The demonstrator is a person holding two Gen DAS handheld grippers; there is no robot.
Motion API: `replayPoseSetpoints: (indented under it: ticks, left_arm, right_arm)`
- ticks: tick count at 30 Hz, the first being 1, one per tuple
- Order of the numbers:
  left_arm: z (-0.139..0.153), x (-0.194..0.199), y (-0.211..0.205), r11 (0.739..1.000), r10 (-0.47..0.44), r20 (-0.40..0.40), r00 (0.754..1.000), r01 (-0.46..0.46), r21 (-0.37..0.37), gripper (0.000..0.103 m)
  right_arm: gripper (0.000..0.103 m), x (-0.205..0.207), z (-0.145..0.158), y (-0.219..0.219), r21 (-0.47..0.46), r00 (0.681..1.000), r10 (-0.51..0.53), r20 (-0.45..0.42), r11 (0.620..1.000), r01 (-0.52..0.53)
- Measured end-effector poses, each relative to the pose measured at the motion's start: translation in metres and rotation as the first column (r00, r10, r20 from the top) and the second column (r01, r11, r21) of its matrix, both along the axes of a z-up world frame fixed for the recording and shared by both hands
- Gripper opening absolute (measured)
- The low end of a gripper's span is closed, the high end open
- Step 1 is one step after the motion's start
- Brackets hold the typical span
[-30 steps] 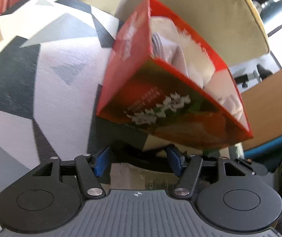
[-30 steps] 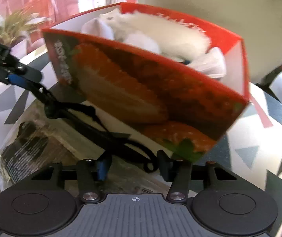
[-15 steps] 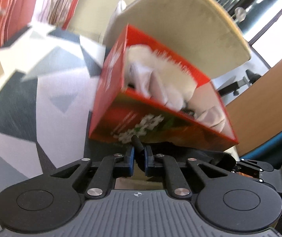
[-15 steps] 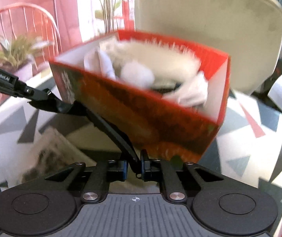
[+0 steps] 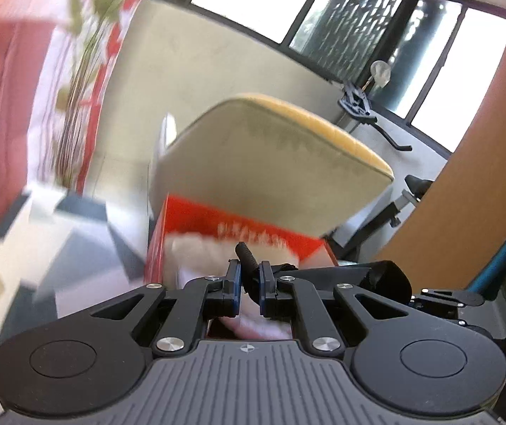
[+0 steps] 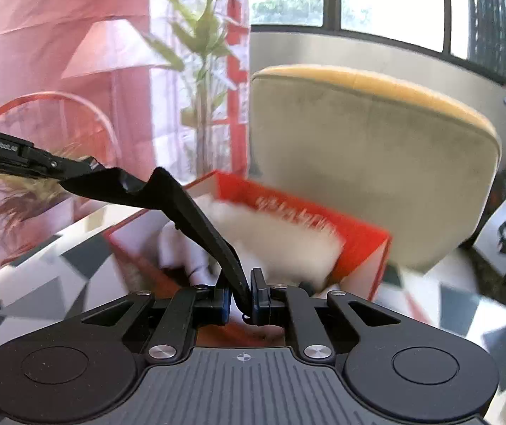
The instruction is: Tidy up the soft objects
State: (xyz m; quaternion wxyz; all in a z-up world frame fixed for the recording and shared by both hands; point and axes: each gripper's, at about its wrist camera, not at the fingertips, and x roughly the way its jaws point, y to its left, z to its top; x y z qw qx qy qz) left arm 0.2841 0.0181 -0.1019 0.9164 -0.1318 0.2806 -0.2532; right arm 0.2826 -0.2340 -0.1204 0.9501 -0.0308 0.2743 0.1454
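Observation:
A black strap (image 6: 168, 194) is stretched between both grippers above the table. My left gripper (image 5: 249, 278) is shut on one end of it (image 5: 247, 255). My right gripper (image 6: 240, 297) is shut on the other end. The left gripper also shows at the left edge of the right wrist view (image 6: 9, 156). Behind the strap stands an open red box (image 6: 327, 223) holding white fluffy soft things (image 6: 281, 237); it also shows in the left wrist view (image 5: 224, 223).
The table (image 6: 58, 265) has a white, grey and black triangle pattern. A beige chair back (image 6: 369, 163) rises right behind the box. A plant (image 6: 200, 53) and pink curtains stand to the left; windows are behind.
Both grippers closed on the black strap and lifted it from the table to above the box's rim. Both views tilted upward, and the box now sits lower in them.

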Motion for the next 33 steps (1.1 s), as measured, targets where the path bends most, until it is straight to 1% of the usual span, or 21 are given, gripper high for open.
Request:
replayPoseSetpoints:
  ticks: [3,5,9,11,13,16,20,22,24,25,26,27,28,29,30,31,32,33]
  left_arm:
    - [0.004,0.024,-0.022,0.997,0.003,0.061,0.998,-0.007,0.072,0.011]
    - [0.004,0.041,-0.036,0.993,0.003,0.091,0.996,-0.014,0.12,0.011]
    - [-0.003,0.075,-0.054,0.987,0.011,0.104,0.995,-0.027,0.158,0.011]
    - [-0.01,0.092,-0.061,0.983,0.017,0.103,0.994,-0.036,0.182,0.011]
    - [-0.02,0.106,-0.066,0.979,0.023,0.093,0.995,-0.041,0.201,0.011]
    - [-0.036,0.123,-0.071,0.97,0.024,0.061,0.998,-0.038,0.238,0.011]
    - [-0.056,0.136,-0.078,0.948,0.006,0.036,0.999,-0.017,0.317,0.011]
    - [-0.062,0.14,-0.078,0.943,0.005,0.01,1.0,-0.008,0.332,0.011]
    - [-0.065,0.142,-0.077,0.942,-0.006,-0.013,1.0,0.01,0.335,0.012]
    - [-0.065,0.141,-0.077,0.942,-0.011,-0.018,1.0,0.017,0.335,0.014]
    - [-0.064,0.14,-0.076,0.941,-0.017,-0.021,1.0,0.023,0.337,0.02]
    - [-0.063,0.138,-0.074,0.941,-0.017,-0.018,1.0,0.022,0.337,0.033]
    - [-0.06,0.136,-0.072,0.943,-0.017,-0.009,1.0,0.019,0.332,0.041]
    - [-0.057,0.133,-0.069,0.946,-0.019,0.002,1.0,0.017,0.324,0.055]
    - [-0.054,0.129,-0.068,0.948,-0.022,0.01,1.0,0.018,0.317,0.06]
    - [-0.051,0.126,-0.067,0.949,-0.027,0.016,1.0,0.02,0.315,0.06]
    - [-0.049,0.123,-0.066,0.948,-0.029,0.02,0.999,0.022,0.317,0.06]
    - [-0.044,0.116,-0.067,0.947,-0.029,0.024,0.999,0.02,0.32,0.06]
  right_arm:
    - [0.01,0.025,0.005,-0.007,-0.038,0.999,-0.042,0.024,0.998,0.043]
    - [0.01,0.044,0.002,-0.011,-0.053,0.997,-0.071,0.031,0.996,0.073]
    - [0.01,0.084,-0.015,-0.016,-0.107,0.992,-0.117,0.044,0.987,0.121]
    - [0.01,0.102,-0.029,-0.016,-0.129,0.99,-0.133,0.043,0.982,0.137]
    - [0.01,0.116,-0.039,-0.015,-0.144,0.99,-0.139,0.038,0.979,0.143]
    - [0.01,0.133,-0.054,-0.013,-0.173,0.992,-0.125,0.006,0.977,0.124]
    - [0.012,0.145,-0.072,-0.01,-0.207,0.993,-0.106,-0.044,0.974,0.094]
    - [0.019,0.148,-0.078,-0.011,-0.214,0.992,-0.114,-0.061,0.972,0.098]
    - [0.021,0.149,-0.079,-0.009,-0.215,0.99,-0.122,-0.073,0.971,0.104]
    - [0.025,0.147,-0.078,-0.009,-0.216,0.99,-0.123,-0.07,0.971,0.105]
    - [0.027,0.143,-0.076,-0.009,-0.219,0.99,-0.12,-0.072,0.97,0.102]
    - [0.033,0.14,-0.076,-0.008,-0.224,0.99,-0.116,-0.077,0.97,0.096]
    - [0.039,0.137,-0.075,-0.008,-0.229,0.99,-0.114,-0.079,0.969,0.093]
    - [0.043,0.133,-0.074,-0.007,-0.235,0.991,-0.112,-0.078,0.968,0.091]
    - [0.051,0.129,-0.072,-0.007,-0.236,0.991,-0.108,-0.074,0.968,0.088]
    - [0.061,0.124,-0.07,-0.007,-0.236,0.992,-0.107,-0.072,0.968,0.087]
    - [0.063,0.12,-0.069,-0.006,-0.237,0.991,-0.109,-0.073,0.967,0.089]
    - [0.064,0.116,-0.068,-0.005,-0.239,0.991,-0.109,-0.075,0.967,0.088]
